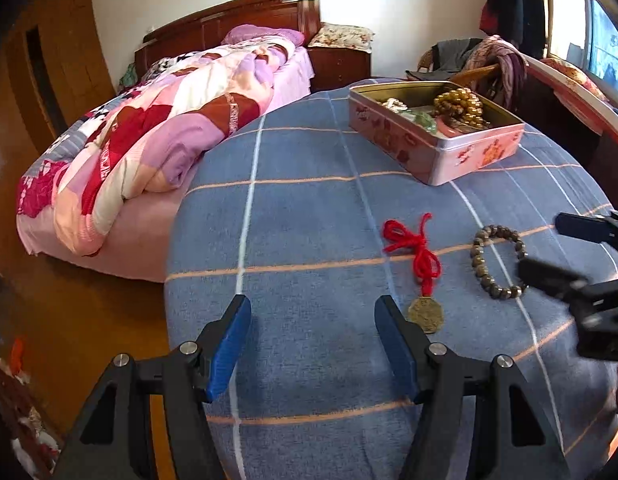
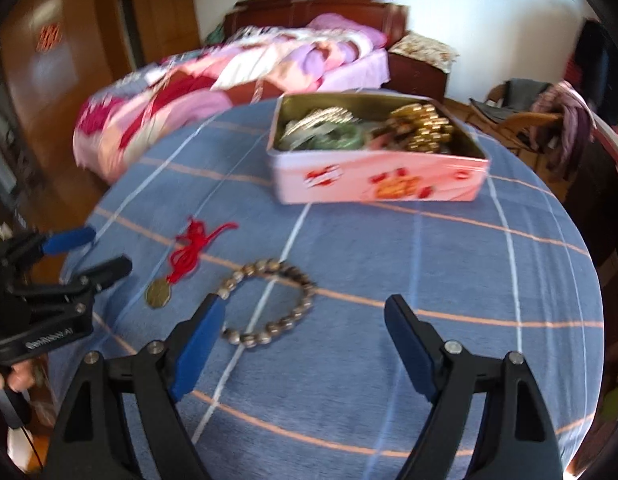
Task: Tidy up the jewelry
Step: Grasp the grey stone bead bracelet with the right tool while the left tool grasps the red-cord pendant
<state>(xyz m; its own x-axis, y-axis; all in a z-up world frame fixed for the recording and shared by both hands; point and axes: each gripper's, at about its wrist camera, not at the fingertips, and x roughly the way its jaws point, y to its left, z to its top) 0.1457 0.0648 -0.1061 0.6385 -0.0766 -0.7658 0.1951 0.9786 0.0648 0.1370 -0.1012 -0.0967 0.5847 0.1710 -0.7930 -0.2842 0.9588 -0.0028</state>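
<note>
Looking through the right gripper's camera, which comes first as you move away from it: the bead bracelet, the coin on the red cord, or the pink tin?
From the right gripper:
1. Bead bracelet, just ahead, by its left finger.
2. Coin pendant on red cord, farther off to the left.
3. Pink tin, farthest, at the back of the blue checked cloth.

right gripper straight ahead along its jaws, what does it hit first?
Likely bare blue checked cloth, then the pink tin beyond. The bead bracelet sits left of centre, by the left jaw. The right gripper is open; depth unclear.

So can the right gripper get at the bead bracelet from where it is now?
Probably yes: the right gripper is open, the bracelet lies loose on the cloth just beyond its left finger, nothing between them.
</note>
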